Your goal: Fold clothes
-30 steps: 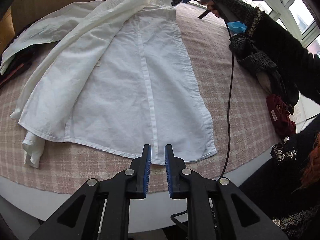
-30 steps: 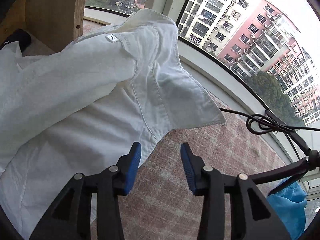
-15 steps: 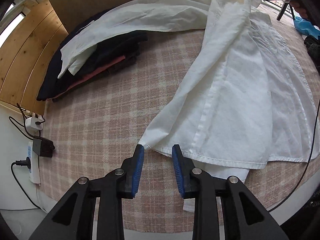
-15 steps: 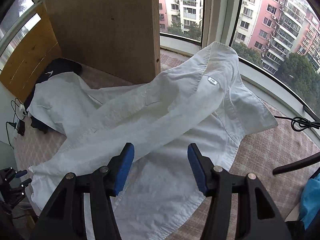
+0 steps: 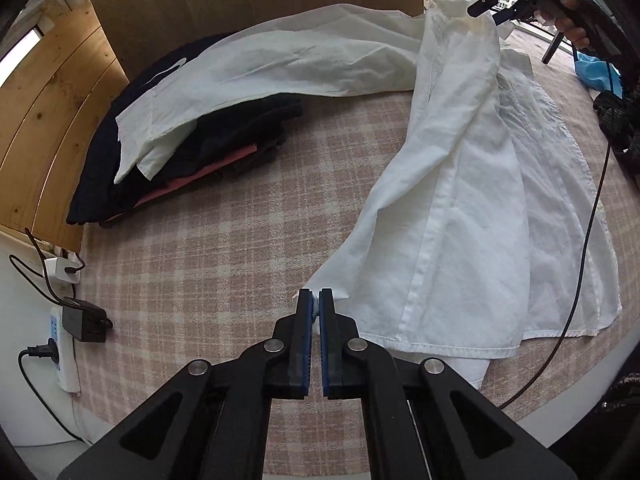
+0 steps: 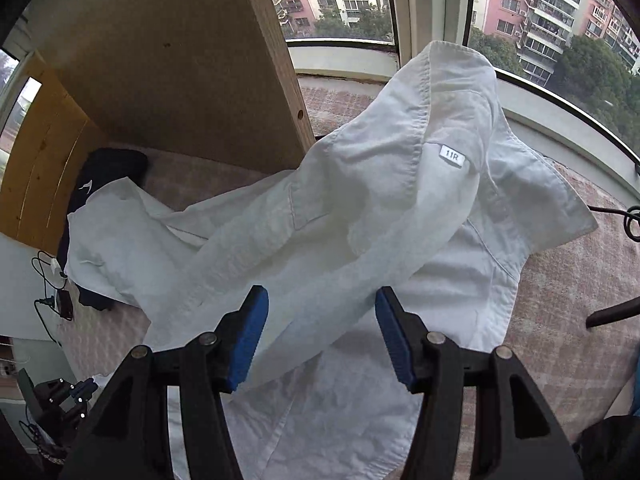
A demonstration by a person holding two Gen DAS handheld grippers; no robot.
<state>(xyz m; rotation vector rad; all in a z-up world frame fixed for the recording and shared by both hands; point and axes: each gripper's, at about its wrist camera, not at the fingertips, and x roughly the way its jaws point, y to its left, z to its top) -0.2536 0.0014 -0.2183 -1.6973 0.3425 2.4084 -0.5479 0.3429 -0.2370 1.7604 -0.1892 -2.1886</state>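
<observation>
A white shirt (image 5: 460, 200) lies crumpled on the pink plaid tabletop (image 5: 224, 248), one sleeve stretched out to the far left. My left gripper (image 5: 317, 298) is shut on the near-left corner of the shirt's hem, with white cloth pinched between the blue pads. In the right wrist view the shirt (image 6: 360, 220) is bunched up, its collar raised and showing an "11R" label (image 6: 452, 156). My right gripper (image 6: 322, 320) is open wide just above the bunched shoulder fabric, holding nothing. It also shows far off in the left view as the right gripper (image 5: 492, 4), held by a hand.
A pile of dark and pink clothes (image 5: 192, 152) lies under the sleeve at the far left. A power strip (image 5: 64, 344) with plugs sits on the left ledge. A black cable (image 5: 584, 248) crosses the shirt's right side. Wooden panels (image 6: 180, 60) and a window bound the far side.
My left gripper has closed from open onto the hem corner. My right gripper has moved closer to the collar area and opened wider.
</observation>
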